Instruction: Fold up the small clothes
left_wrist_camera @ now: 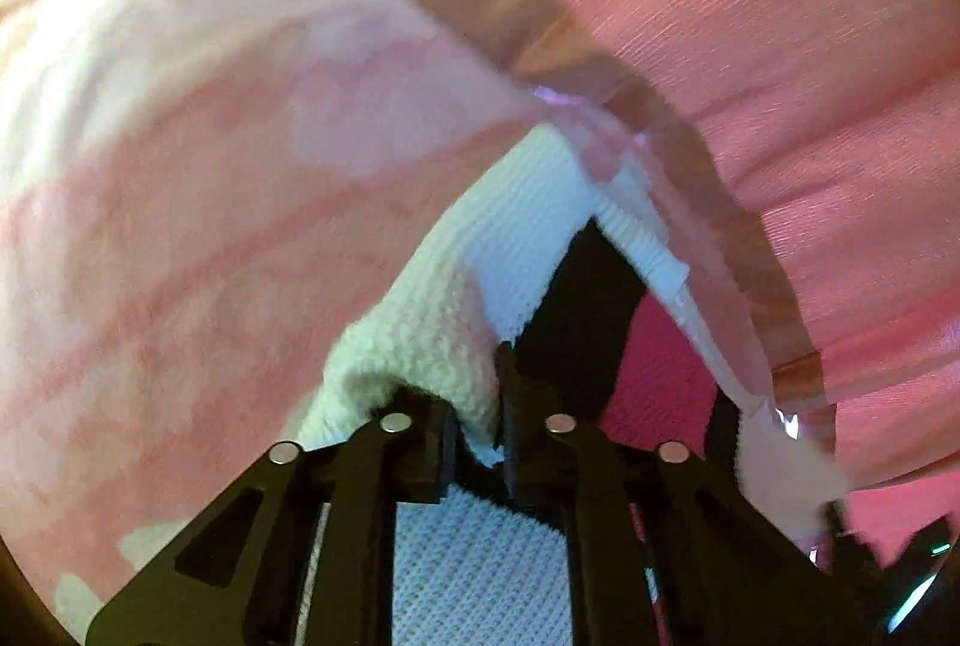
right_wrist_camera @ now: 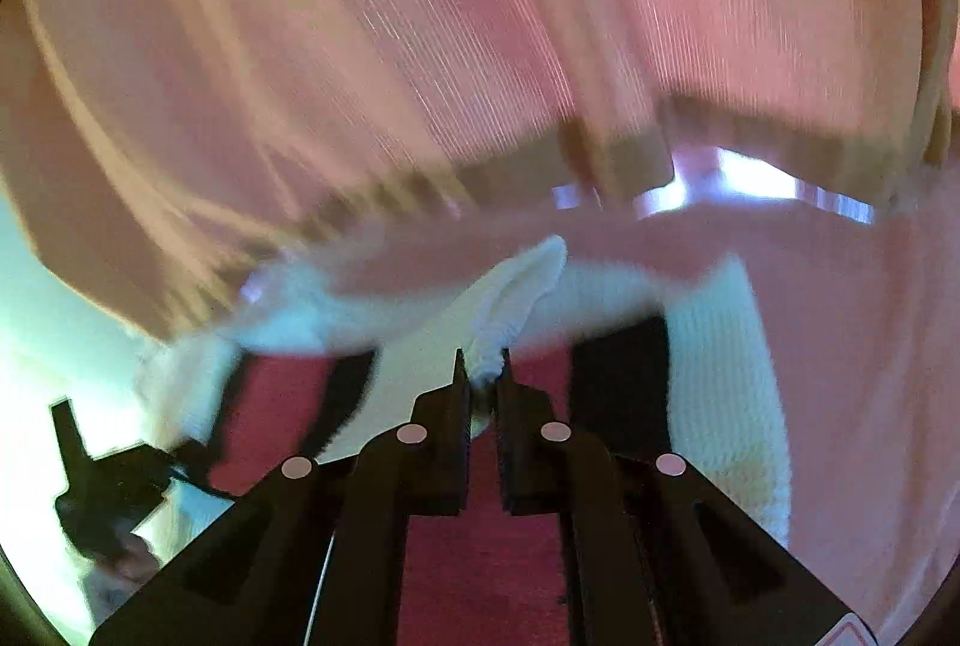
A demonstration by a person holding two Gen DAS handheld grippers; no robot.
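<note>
Early in the fold, by the look of it: nothing lying flat or squared, no finished crease anywhere, the whole of the folding apparently still to come. Small white knit garment point(left_wrist_camera: 510, 238) off its support and hanging between the two tools, stretched in the air in front of pink pleated fabric point(left_wrist_camera: 780, 46) that fills the background. Left gripper point(left_wrist_camera: 477, 424) clenched on a fuzzy, terry-like fold of the garment, cloth bunched up between the black fingers point(left_wrist_camera: 438, 442). Right gripper point(right_wrist_camera: 483, 382) pinched tight on a thin rolled edge of the same white cloth point(right_wrist_camera: 516, 298), the tuft standing up just past the tips. Ribbed hem and waffle-like weave plain in the left wrist view; a black band or trim point(left_wrist_camera: 576, 298) across the white, and deep red point(right_wrist_camera: 480, 556) showing below in both views, though whether that red is part of the garment or another surface cannot be told. Much motion blur in the right wrist view, with the other tool dimly visible at lower left. No counter or table edge visible, so no telling where the piece will be laid.
</note>
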